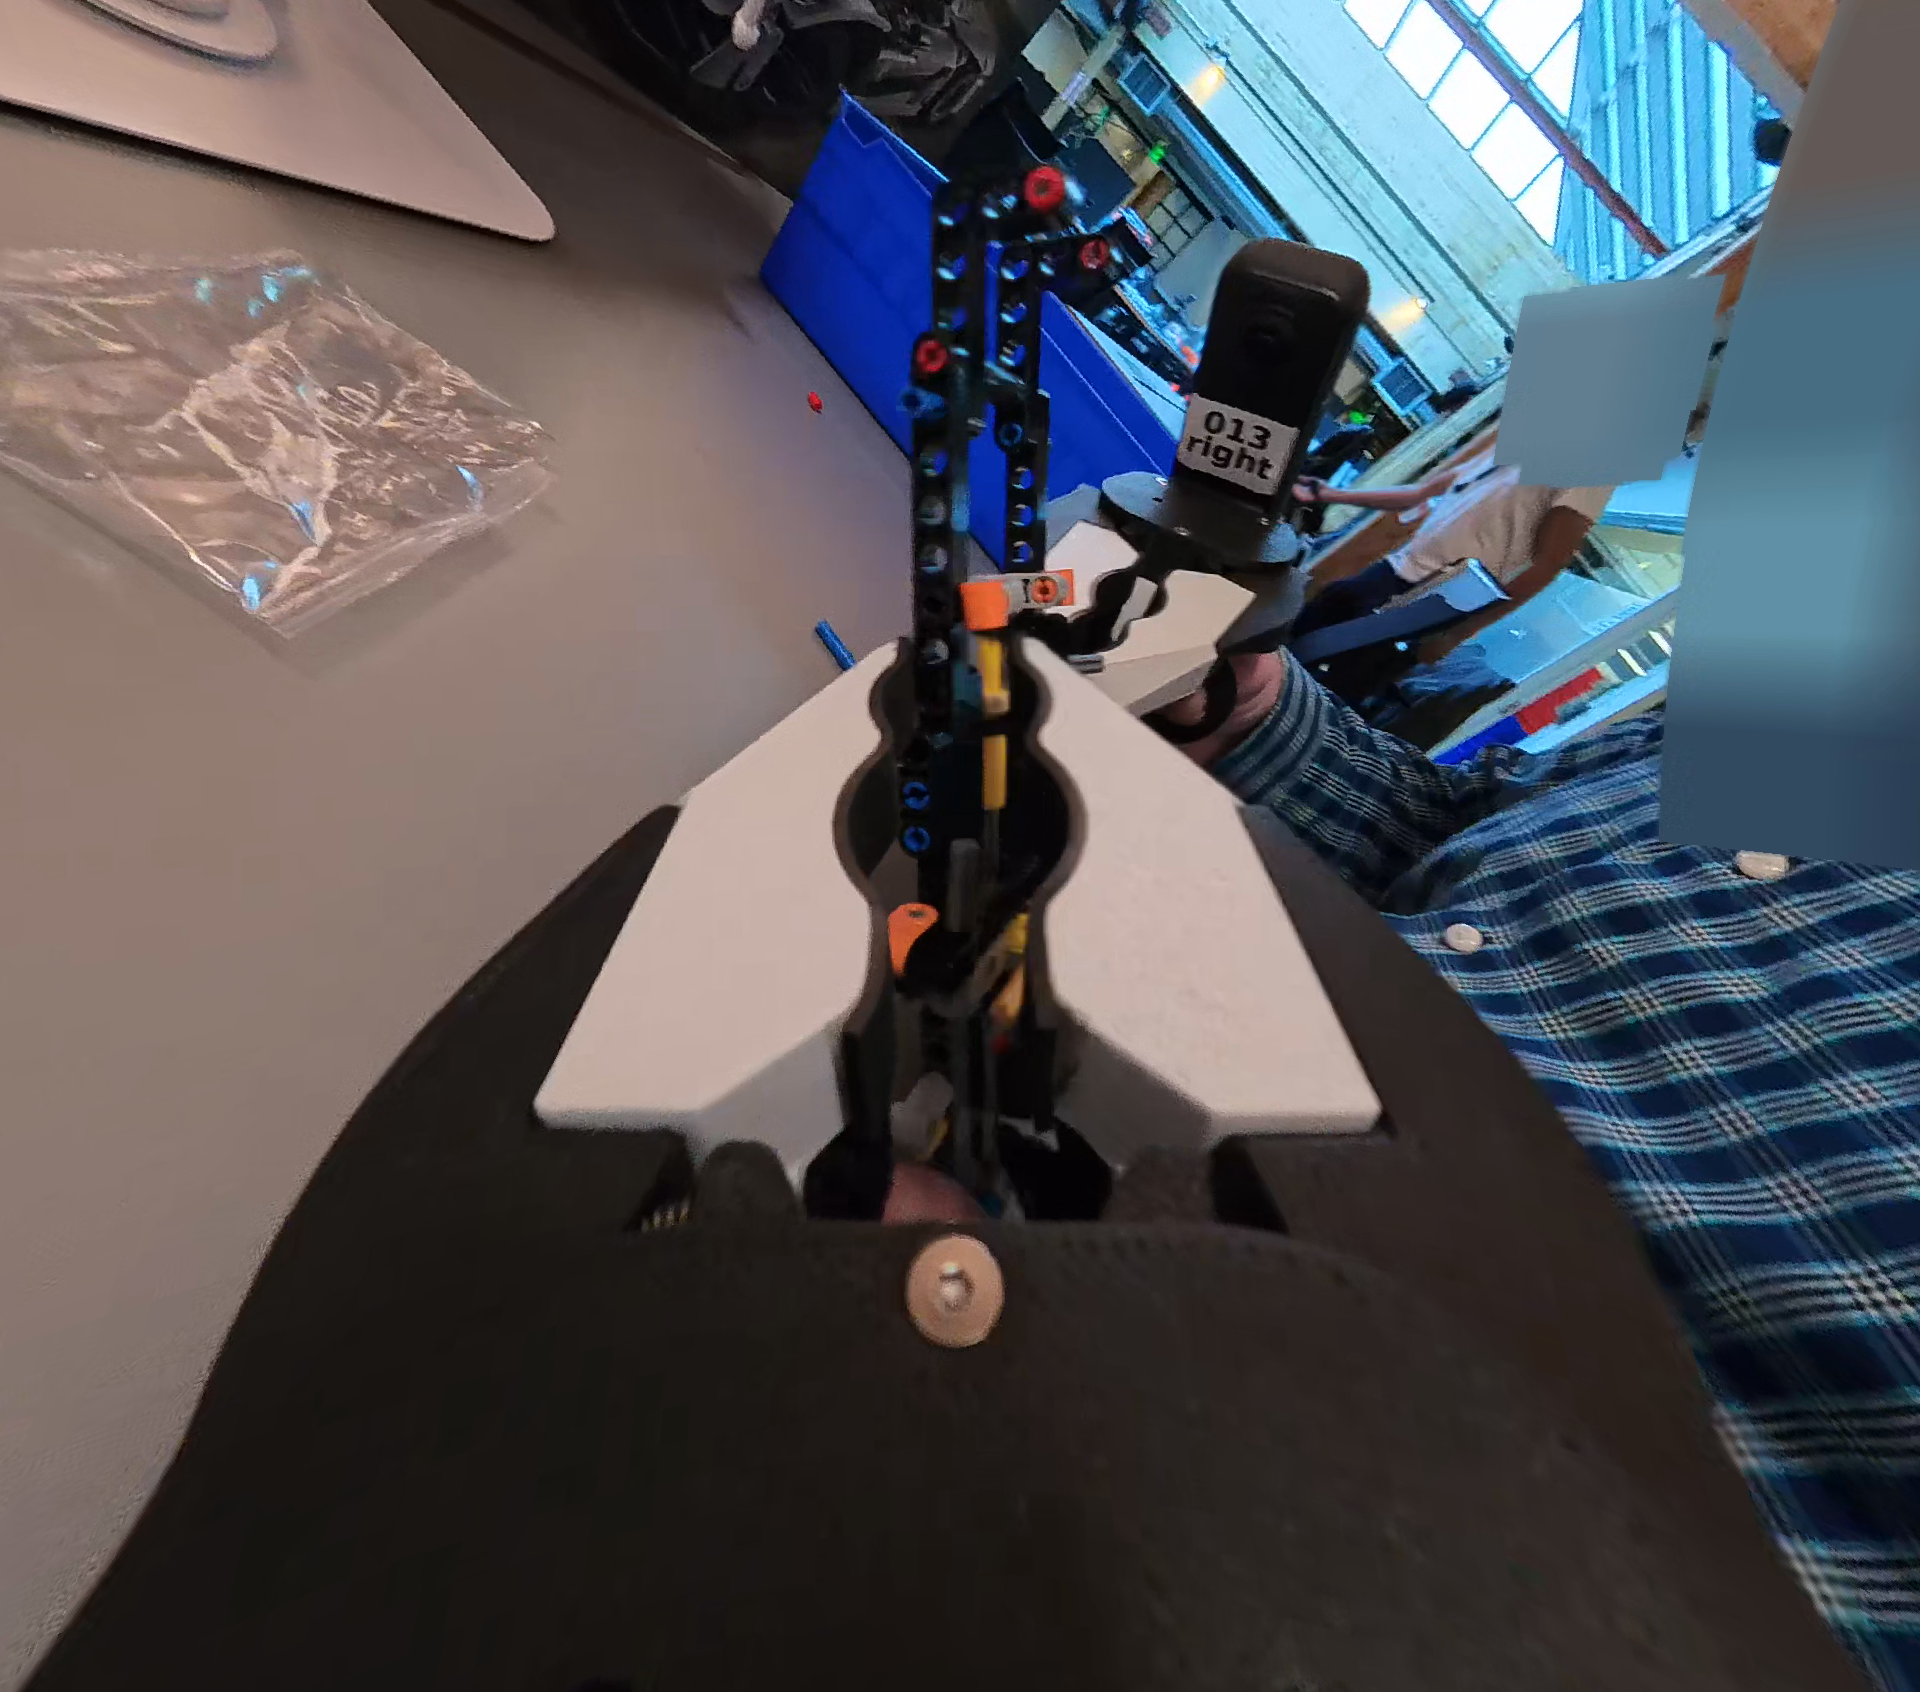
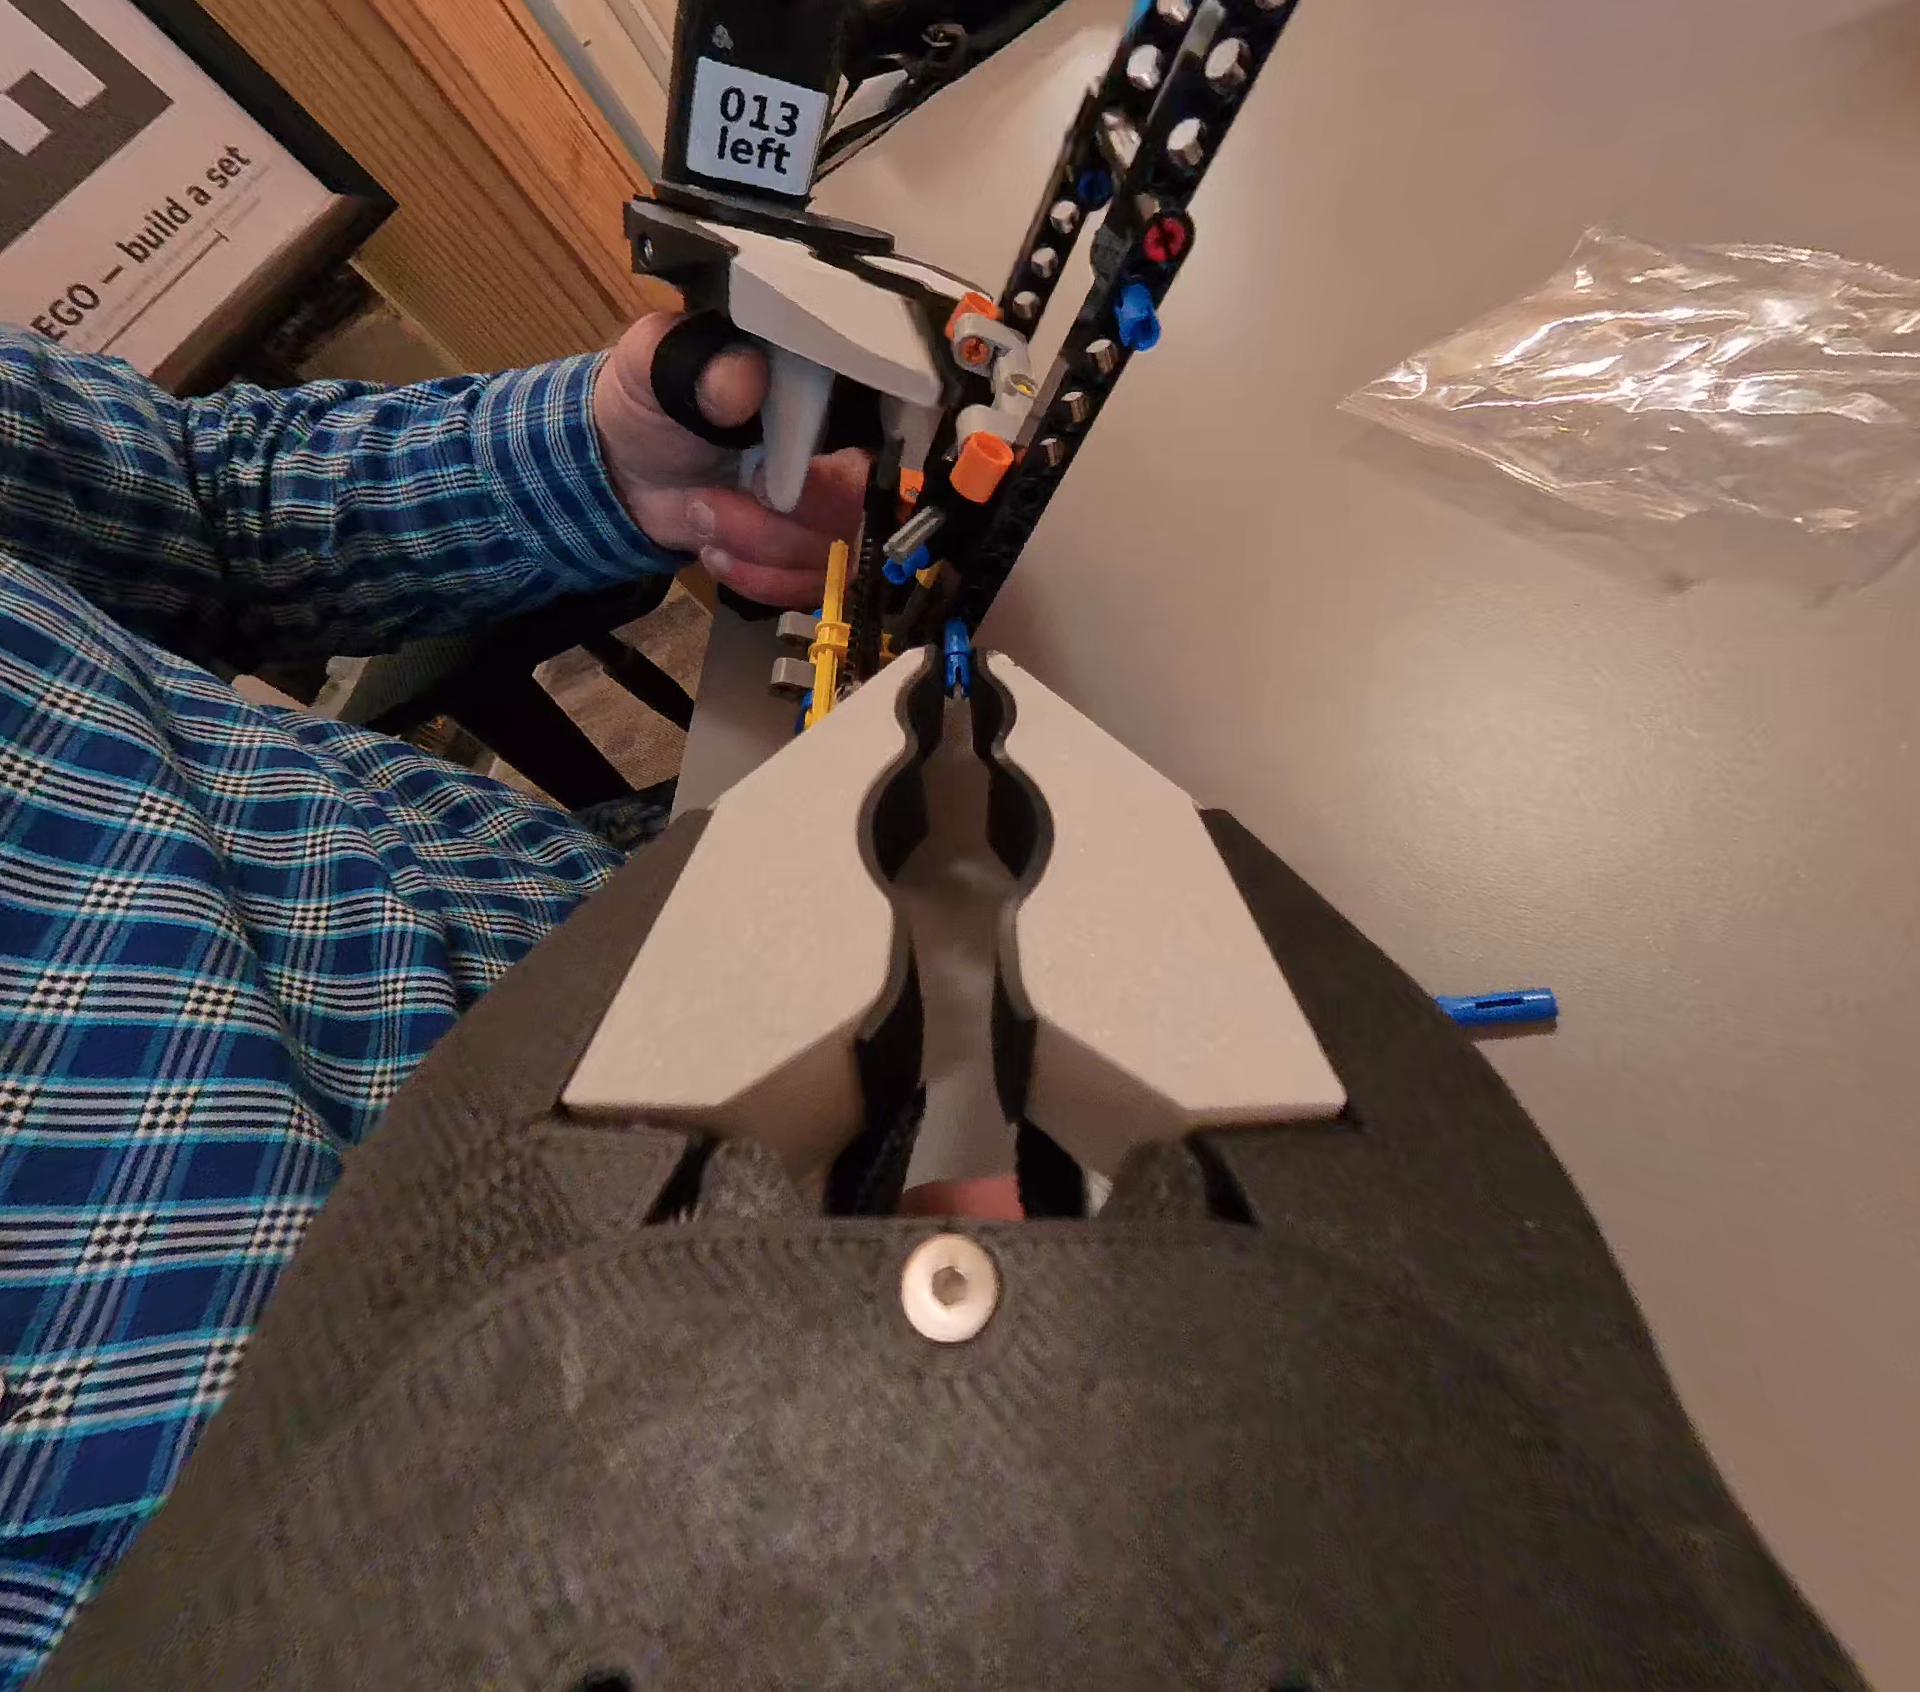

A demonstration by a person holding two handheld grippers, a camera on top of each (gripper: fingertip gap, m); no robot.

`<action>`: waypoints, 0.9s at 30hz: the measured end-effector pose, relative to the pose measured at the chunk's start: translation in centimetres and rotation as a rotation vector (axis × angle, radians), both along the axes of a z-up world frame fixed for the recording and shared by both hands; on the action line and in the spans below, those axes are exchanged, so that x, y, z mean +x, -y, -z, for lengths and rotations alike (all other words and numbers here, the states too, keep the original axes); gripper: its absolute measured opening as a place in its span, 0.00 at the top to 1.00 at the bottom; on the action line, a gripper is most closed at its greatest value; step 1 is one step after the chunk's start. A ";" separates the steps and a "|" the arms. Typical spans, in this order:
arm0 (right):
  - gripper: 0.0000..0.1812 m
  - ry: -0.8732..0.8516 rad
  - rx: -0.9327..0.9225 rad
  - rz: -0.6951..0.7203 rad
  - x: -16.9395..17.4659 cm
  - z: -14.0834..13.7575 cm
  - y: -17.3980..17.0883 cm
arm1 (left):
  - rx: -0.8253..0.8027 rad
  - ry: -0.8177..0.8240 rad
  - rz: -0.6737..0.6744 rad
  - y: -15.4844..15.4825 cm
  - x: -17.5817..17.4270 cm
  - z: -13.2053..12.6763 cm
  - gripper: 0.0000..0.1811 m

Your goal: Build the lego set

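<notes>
My left gripper (image 1: 961,655) is shut on a tall black lego frame (image 1: 971,395) of holed beams with red, blue, orange and yellow pins, held upright above the grey table (image 1: 416,811). The frame also shows in the right wrist view (image 2: 1122,240), with the left gripper (image 2: 914,385) clamped on its lower part. My right gripper (image 2: 958,655) is shut on a small blue pin (image 2: 956,655) and holds its tip against the bottom end of the frame. In the left wrist view the right gripper (image 1: 1101,624) sits just right of the frame.
An empty clear plastic bag (image 1: 249,427) lies on the table, also in the right wrist view (image 2: 1662,395). A loose blue pin (image 2: 1496,1005) and a small red piece (image 1: 815,401) lie on the table. A blue bin (image 1: 862,250) stands behind. A plaid sleeve (image 2: 260,811) is close. Some 6 cm of space lies between my two pairs of fingers.
</notes>
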State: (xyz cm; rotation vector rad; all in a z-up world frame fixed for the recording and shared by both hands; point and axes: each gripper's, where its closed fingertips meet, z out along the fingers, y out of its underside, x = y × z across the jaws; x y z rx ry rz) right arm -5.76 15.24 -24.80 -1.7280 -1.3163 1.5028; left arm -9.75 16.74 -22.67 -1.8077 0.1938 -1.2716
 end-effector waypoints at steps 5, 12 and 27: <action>0.99 -0.014 -0.007 -0.016 0.1 0.0 0.0 | -0.073 -0.003 0.113 1.2 0.5 1.2 0.83; 0.99 -0.039 -0.023 -0.040 0.0 -0.4 0.1 | -0.077 -0.088 0.198 2.1 1.9 2.1 0.93; 0.99 -0.066 -0.056 -0.071 -0.1 -0.7 0.1 | -0.049 -0.147 0.201 2.0 3.0 2.5 0.76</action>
